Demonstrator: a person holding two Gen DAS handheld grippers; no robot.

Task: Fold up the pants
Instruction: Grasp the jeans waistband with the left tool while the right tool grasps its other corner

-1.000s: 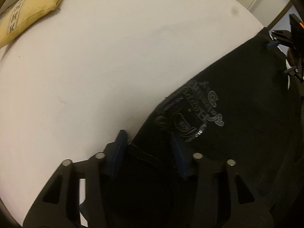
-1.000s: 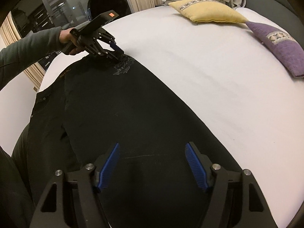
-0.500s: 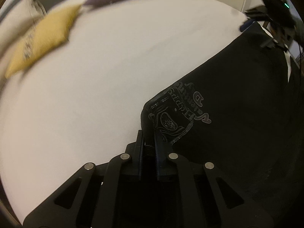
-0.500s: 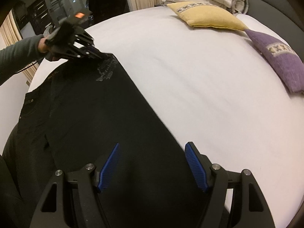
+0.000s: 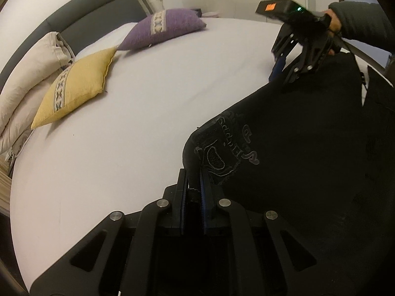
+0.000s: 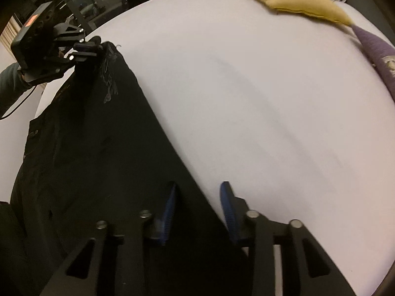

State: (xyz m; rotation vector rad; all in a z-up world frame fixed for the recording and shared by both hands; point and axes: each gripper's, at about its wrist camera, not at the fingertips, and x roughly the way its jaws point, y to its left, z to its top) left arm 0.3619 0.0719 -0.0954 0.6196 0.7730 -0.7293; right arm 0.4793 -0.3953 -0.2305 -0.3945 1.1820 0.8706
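Observation:
Black pants (image 5: 308,153) with a grey embroidered emblem (image 5: 222,145) lie along the near side of a white bed. My left gripper (image 5: 193,185) is shut on the pants' corner beside the emblem and lifts it off the sheet; it also shows in the right wrist view (image 6: 98,46). My right gripper (image 6: 198,192) is open, its blue pads straddling the pants' edge (image 6: 187,187) at the other end. It also shows in the left wrist view (image 5: 284,69), at the pants' far end.
The white bed sheet (image 5: 148,113) spreads beyond the pants. A yellow pillow (image 5: 74,86), a purple pillow (image 5: 163,29) and cream pillows (image 5: 29,74) lie by the grey headboard (image 5: 98,14). Wardrobe doors stand behind the bed.
My left gripper closed on the pants' corner by the emblem and raised it. My right gripper shifted toward the pants' edge, with its jaws narrower but still open.

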